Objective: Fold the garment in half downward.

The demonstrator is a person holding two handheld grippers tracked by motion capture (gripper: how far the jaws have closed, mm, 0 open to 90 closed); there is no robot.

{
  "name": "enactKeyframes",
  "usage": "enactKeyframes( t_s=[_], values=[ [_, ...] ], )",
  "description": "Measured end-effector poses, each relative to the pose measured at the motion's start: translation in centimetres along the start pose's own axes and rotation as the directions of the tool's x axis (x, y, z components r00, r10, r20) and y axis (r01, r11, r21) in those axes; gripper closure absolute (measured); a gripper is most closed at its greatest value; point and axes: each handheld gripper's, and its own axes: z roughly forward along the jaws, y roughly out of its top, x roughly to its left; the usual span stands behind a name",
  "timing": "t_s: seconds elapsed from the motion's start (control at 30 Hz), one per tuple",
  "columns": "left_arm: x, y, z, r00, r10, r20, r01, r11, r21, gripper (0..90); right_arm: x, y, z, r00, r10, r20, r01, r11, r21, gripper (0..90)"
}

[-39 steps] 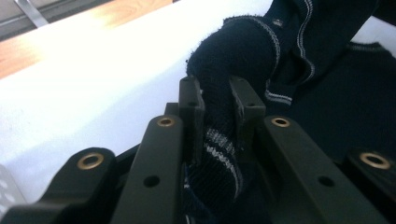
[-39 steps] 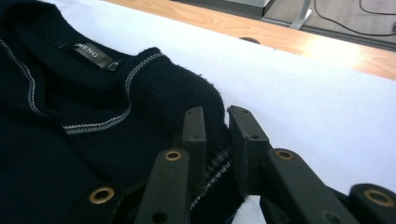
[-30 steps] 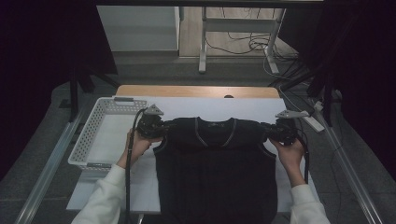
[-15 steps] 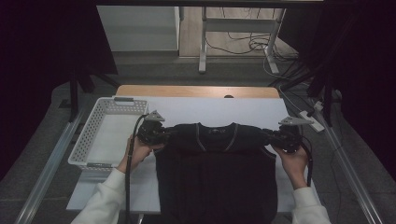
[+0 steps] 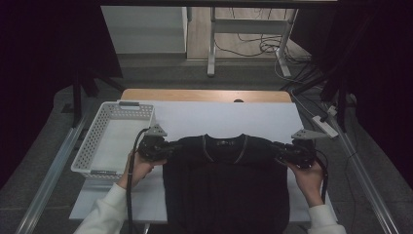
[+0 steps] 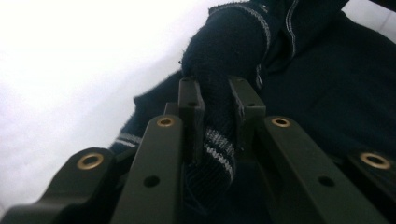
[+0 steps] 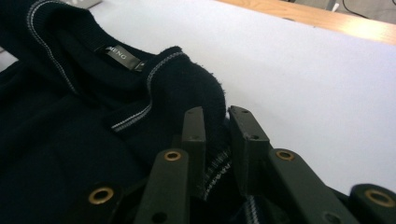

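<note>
Black sweater (image 5: pixel 224 190) with white-striped trim, white basket (image 5: pixel 97 141), white tabletop (image 5: pixel 219 119)

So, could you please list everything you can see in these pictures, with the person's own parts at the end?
Sweater: one, black knit with pale striped trim at collar and cuffs, flat on the sheet, hem toward the person, neck label visible in the right gripper view.
Basket: one, white perforated plastic, on the table's left side, beside the sweater.
Sheet: one, white, covering most of the tabletop.
Table: one, wood-coloured, far edge showing beyond the sheet.
Power strip: one, white, on the floor right of the table.
Cables: several, dark, on the floor beyond the table.
Left gripper: one, black, shut on the sweater's folded cuff.
Right gripper: one, black, shut on the sweater's other cuff.
Hands: two, white sleeves, at the near edge.
</note>
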Motion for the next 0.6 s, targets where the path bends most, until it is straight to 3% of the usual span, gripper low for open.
enactKeyframes(
  t_s=[0.6],
  values=[
    [-1.9, -2.1, -0.7, 0.9995, 0.011, 0.030, -0.012, 0.9997, 0.020, 76.1, 2.4, -3.2, -2.1, 0.9995, 0.004, -0.032, -0.003, 1.000, 0.022, 75.8]
  ],
)
